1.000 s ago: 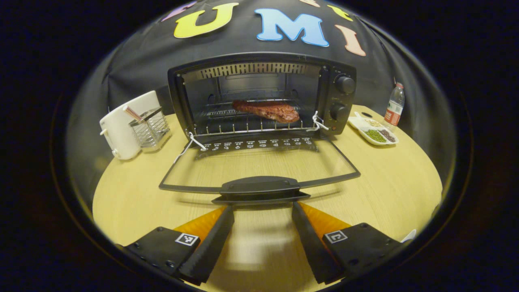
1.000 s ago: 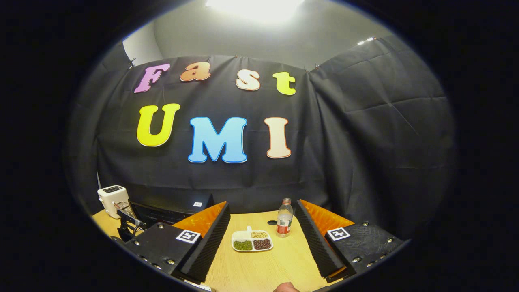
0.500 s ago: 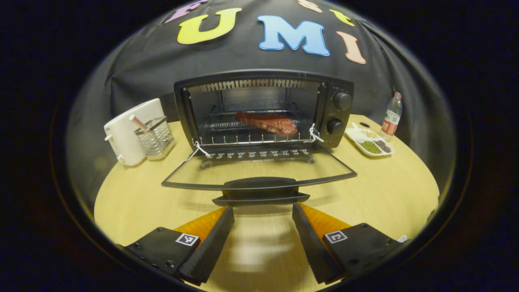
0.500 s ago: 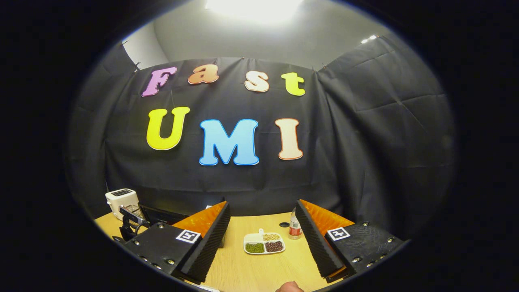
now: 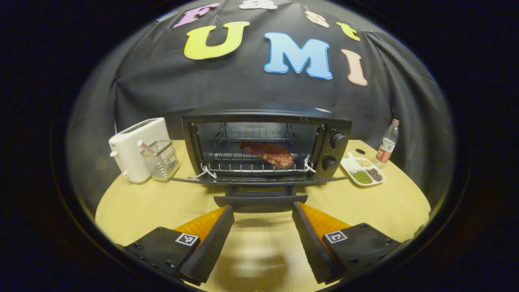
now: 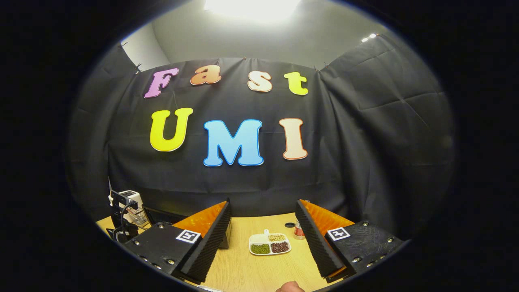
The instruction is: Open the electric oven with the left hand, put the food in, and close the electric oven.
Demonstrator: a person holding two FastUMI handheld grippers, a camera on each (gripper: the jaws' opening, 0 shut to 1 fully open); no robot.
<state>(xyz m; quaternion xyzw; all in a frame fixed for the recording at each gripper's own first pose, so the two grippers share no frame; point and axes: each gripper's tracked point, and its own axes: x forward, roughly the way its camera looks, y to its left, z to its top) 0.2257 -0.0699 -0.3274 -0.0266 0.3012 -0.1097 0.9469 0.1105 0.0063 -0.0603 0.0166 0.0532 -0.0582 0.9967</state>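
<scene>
The black electric oven [image 5: 267, 121] stands at the table's middle with its door [image 5: 259, 181] folded down flat, seen edge-on. A slab of reddish-brown meat [image 5: 267, 152] lies on the wire rack inside. The door handle [image 5: 260, 199] sits just beyond my left gripper [image 5: 262, 207], which is open and level with it; whether the tips touch it I cannot tell. My right gripper [image 6: 262, 202] is open and holds nothing, raised over the table's right part. The oven's side [image 6: 226, 237] peeks out behind its left finger.
A white toaster [image 5: 136, 148] and a wire basket [image 5: 162, 159] stand left of the oven. A white divided dish of beans [image 5: 362, 171] [image 6: 270, 244] and a water bottle [image 5: 385, 142] are on its right. A hand's fingertip [image 6: 288, 287] shows at the bottom.
My left gripper has dropped to door height and backed off a little, so the flat door now shows edge-on. The right gripper has swung slightly left; the dish drifts right in its view.
</scene>
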